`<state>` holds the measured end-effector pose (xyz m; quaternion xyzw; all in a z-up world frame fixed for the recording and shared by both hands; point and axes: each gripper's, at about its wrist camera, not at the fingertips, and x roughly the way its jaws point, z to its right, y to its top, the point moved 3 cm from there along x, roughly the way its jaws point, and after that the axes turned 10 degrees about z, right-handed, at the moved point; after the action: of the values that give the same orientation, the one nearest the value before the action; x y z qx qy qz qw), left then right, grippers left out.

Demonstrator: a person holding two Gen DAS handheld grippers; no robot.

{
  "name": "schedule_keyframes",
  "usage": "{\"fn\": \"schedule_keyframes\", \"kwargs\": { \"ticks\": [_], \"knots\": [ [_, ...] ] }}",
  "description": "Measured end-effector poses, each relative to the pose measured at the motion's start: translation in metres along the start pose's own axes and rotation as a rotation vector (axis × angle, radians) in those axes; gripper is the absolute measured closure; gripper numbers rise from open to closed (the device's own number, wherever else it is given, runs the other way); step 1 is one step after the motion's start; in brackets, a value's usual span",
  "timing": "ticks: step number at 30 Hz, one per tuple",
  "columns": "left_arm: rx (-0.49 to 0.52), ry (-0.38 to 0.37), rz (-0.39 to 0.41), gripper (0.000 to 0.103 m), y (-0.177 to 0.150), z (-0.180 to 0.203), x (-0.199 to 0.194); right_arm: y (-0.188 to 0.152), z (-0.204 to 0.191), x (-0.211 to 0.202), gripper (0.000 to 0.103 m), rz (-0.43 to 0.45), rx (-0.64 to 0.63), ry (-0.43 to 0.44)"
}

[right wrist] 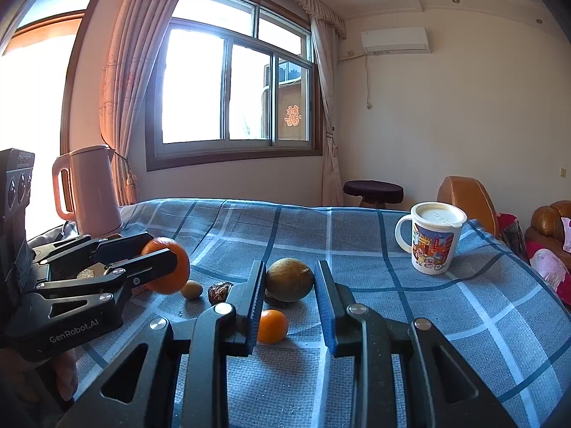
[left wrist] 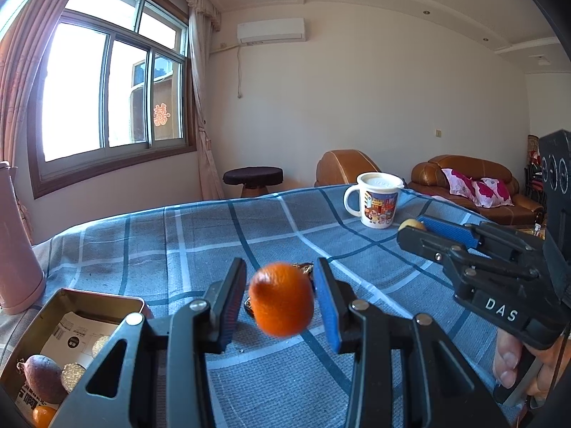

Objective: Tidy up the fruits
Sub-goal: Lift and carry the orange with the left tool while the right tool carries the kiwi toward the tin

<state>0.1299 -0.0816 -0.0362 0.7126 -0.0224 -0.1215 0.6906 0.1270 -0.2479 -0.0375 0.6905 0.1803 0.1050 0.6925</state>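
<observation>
My left gripper (left wrist: pixel 281 297) is shut on a large orange tangerine (left wrist: pixel 282 299) and holds it above the blue checked tablecloth (left wrist: pixel 214 235); it also shows in the right wrist view (right wrist: pixel 167 265). A metal tin (left wrist: pixel 46 335) at lower left holds a purple fruit (left wrist: pixel 43 378), a small orange (left wrist: pixel 43 415) and gold-wrapped sweets. My right gripper (right wrist: pixel 289 283) is open around a greenish-brown round fruit (right wrist: pixel 289 280) on the cloth. A small tangerine (right wrist: pixel 272 326), a small yellow-green fruit (right wrist: pixel 191 289) and a dark dried fruit (right wrist: pixel 218 292) lie near it.
A lidded cartoon mug (right wrist: pixel 433 237) stands on the table's right side. A pink kettle (right wrist: pixel 91 192) stands at the far left edge. A stool (right wrist: pixel 373 190) and brown sofas (left wrist: pixel 464 185) are beyond the table.
</observation>
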Motion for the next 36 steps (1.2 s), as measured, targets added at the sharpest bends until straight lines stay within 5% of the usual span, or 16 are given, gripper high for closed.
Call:
{"fn": "schedule_keyframes", "kwargs": {
  "ticks": [15, 21, 26, 34, 36],
  "knots": [
    [-0.042, -0.015, -0.029, 0.062, -0.002, -0.007, 0.002, 0.0, 0.0, -0.001, 0.074, -0.003, -0.001, -0.001],
    [-0.055, -0.172, -0.178, 0.059, -0.013, 0.006, 0.018, 0.0, 0.0, -0.001, 0.074, -0.005, 0.001, 0.001],
    [-0.021, -0.15, -0.321, 0.028, -0.027, 0.017, 0.038, 0.0, 0.0, -0.001, 0.074, -0.004, 0.002, 0.0],
    [-0.025, -0.211, -0.504, 0.033, -0.053, 0.027, 0.061, -0.001, 0.0, 0.0, 0.074, -0.008, 0.004, 0.001],
    [-0.011, -0.214, -0.508, 0.055, -0.053, 0.03, 0.06, -0.001, -0.001, 0.0, 0.074, -0.009, 0.004, 0.002]
  ]
}}
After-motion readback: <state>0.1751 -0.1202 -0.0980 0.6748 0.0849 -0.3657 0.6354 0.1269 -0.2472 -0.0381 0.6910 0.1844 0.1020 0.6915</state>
